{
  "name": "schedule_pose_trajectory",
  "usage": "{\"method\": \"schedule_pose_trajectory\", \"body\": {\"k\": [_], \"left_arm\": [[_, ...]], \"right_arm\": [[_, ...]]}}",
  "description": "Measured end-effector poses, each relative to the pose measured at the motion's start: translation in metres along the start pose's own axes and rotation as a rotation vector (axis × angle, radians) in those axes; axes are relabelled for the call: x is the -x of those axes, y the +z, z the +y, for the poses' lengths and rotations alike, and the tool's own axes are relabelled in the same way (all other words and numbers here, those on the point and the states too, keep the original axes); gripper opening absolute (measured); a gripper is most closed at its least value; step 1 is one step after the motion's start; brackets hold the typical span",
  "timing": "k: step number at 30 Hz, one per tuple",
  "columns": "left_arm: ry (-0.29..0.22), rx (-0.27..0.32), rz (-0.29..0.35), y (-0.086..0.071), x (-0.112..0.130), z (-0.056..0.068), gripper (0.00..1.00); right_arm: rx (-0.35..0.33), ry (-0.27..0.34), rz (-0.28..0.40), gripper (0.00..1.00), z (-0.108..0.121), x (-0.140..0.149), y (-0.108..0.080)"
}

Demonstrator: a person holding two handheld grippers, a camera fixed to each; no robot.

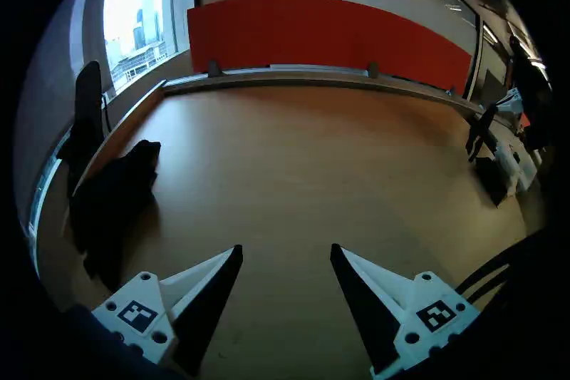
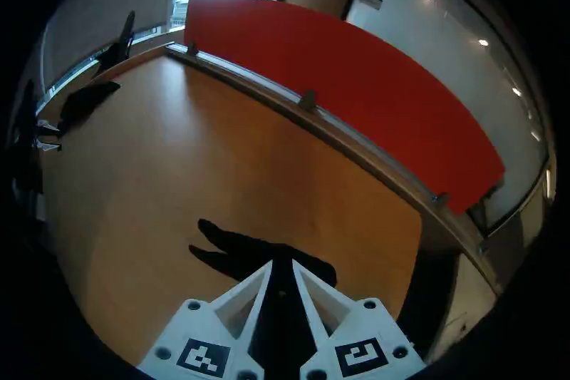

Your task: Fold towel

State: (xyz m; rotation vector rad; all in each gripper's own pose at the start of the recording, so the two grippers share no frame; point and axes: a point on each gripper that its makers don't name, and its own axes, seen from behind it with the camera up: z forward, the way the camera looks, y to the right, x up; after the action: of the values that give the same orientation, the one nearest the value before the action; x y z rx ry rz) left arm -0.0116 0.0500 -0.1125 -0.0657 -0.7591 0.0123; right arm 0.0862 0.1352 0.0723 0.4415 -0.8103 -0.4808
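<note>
Looks barely begun, with no tidy fold to be seen anywhere. Finds the right gripper (image 2: 281,264) pinched nearly together on a dark, limp towel (image 2: 228,248) near the right edge of the worktop (image 2: 178,166), ragged flaps lying flat on the wood ahead of the white wedge-shaped fingers. Finds the left gripper (image 1: 285,266) spread wide, holding nothing, above smooth warm-toned wood. Notes a second dark cloth heap (image 1: 114,194) slumped by the left edge, matte and crumpled; cannot tell whether another towel. Leaves spreading, squaring and folding all to do.
</note>
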Motion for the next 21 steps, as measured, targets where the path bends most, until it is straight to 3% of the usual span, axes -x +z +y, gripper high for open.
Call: {"method": "schedule_pose_trajectory", "body": {"k": [8,21], "left_arm": [[0.011,0.0,0.0,0.001,-0.004,0.005,0.91],[0.026,0.007,0.002,0.002,-0.01,0.013,0.91]], "right_arm": [[0.02,0.024,-0.024,0.04,0.023,0.015,-0.005],[0.035,0.041,-0.063,0.04,0.033,0.048,-0.019]]}}
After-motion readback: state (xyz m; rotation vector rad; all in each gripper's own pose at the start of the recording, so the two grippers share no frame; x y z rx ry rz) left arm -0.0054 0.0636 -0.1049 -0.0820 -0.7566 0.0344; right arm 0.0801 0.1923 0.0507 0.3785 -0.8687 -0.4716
